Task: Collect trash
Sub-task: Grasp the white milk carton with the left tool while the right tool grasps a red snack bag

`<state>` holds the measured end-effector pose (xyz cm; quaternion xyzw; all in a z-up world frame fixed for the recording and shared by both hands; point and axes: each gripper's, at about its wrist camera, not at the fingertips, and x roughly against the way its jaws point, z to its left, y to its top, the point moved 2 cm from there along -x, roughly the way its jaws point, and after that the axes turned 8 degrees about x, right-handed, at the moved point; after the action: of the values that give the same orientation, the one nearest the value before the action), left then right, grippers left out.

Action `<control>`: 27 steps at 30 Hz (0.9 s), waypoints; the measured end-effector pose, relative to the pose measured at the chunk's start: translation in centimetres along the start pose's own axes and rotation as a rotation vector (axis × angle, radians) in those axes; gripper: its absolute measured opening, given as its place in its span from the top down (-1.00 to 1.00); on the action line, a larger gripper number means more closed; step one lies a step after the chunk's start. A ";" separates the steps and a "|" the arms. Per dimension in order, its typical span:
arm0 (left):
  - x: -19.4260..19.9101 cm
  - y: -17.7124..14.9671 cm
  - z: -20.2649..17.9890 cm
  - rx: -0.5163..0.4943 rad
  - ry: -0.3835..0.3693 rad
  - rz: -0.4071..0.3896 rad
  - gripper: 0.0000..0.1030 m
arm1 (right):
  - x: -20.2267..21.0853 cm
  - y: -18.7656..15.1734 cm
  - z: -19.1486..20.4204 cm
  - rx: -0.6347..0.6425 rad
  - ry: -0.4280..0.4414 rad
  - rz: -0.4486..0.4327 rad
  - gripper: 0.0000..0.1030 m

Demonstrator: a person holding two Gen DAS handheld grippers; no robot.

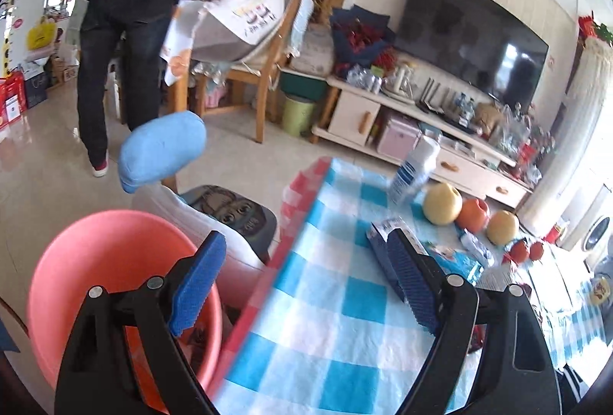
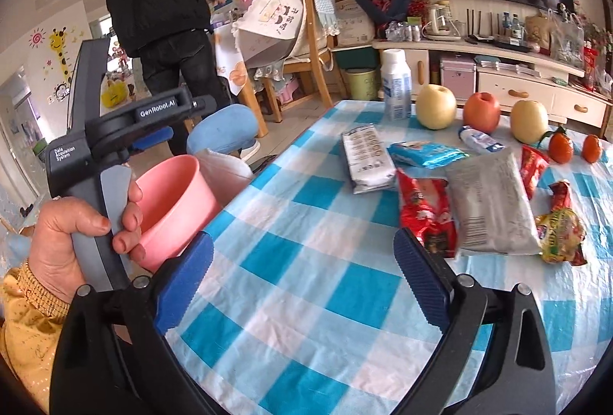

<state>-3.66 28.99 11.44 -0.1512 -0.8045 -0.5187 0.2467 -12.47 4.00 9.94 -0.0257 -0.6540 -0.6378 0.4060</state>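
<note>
My left gripper (image 1: 306, 281) stands open and empty, straddling the table's left edge, its left finger over the pink bin (image 1: 107, 281). My right gripper (image 2: 302, 281) is open and empty above the blue checked cloth (image 2: 291, 300). Ahead of it lie several wrappers: a grey-white packet (image 2: 367, 158), a blue packet (image 2: 425, 152), a red wrapper (image 2: 425, 216) just beyond the right finger, a grey bag (image 2: 490, 200) and a crumpled yellow-red wrapper (image 2: 561, 227). The pink bin (image 2: 176, 200) sits beside the table's left edge. A hand (image 2: 69, 235) grips the left gripper's handle.
A white bottle (image 2: 396, 85), two yellow pears (image 2: 436, 107), an apple (image 2: 481, 112) and two tangerines (image 2: 560, 147) line the far edge. A blue-backed chair (image 1: 161, 151) stands past the bin. A person in black (image 1: 126, 32) stands by the wooden chair (image 1: 264, 62).
</note>
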 end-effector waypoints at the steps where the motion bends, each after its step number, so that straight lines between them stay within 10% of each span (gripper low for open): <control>1: -0.2 -0.2 -0.4 -0.007 -0.005 0.008 -0.66 | 0.3 0.0 -0.5 -0.005 -0.003 -0.006 -0.86; 27: -13.6 -6.3 -12.1 -0.016 -0.046 0.319 -0.57 | 4.9 -3.1 -20.0 -0.227 -0.214 -0.010 -0.86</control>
<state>7.38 15.50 3.27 -0.2906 -0.7717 -0.4756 0.3062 -7.50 -16.03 7.26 -0.1360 -0.6174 -0.7031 0.3255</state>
